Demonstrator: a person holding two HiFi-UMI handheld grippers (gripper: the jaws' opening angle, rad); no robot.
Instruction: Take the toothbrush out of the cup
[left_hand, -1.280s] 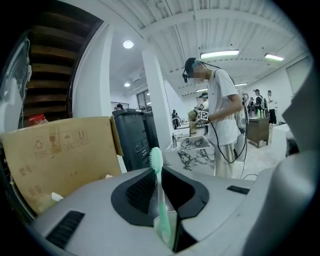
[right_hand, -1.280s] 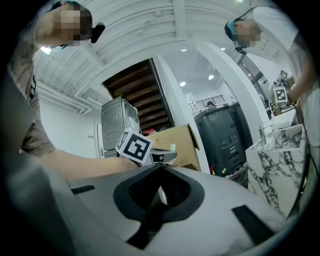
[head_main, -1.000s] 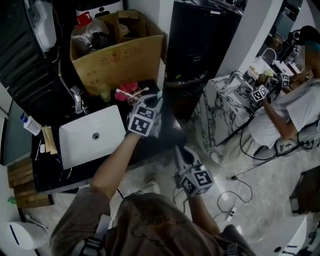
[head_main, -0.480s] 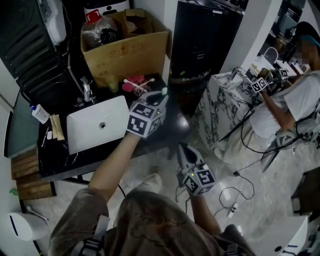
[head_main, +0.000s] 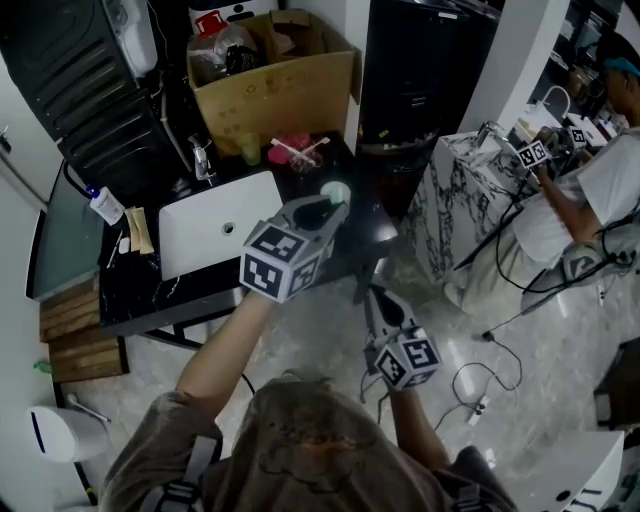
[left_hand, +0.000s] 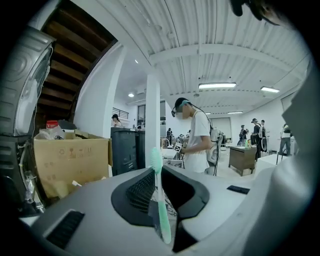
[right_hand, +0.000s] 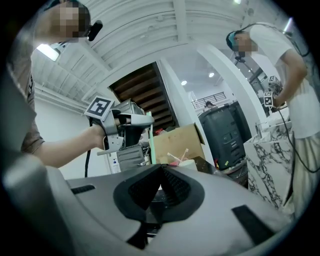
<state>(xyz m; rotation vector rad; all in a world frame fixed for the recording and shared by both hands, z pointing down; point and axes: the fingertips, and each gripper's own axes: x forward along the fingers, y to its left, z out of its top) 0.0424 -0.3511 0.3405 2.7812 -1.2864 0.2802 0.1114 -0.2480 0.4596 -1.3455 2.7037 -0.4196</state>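
While the left gripper (head_main: 325, 207) is hanging in the air over the right-hand end of the black desk (head_main: 140, 288), its jaws are pinching the mint-green toothbrush (left_hand: 161, 200) by the handle, parted only by that thin shaft. The brush is standing nearly upright in the grip with its bristle head uppermost, and it is touching nothing else. It is sitting well clear of the small pale cup (head_main: 250, 150), which is standing at the desk's far edge between the tap (head_main: 203, 160) and a pink holder (head_main: 295, 152) with a few sticks poking out of it. The white sink (head_main: 215, 235) is lying to the left of this gripper, and a cardboard box (head_main: 275, 85) is sitting beyond the far edge. The right gripper (head_main: 364, 287) is hovering off the desk's near right corner, above the marbled floor (head_main: 150, 390), with its jaws closed tip to tip and nothing between them. Off to the right, a person in a white shirt (head_main: 590, 200) is working at a marble-patterned stand (head_main: 460, 200).
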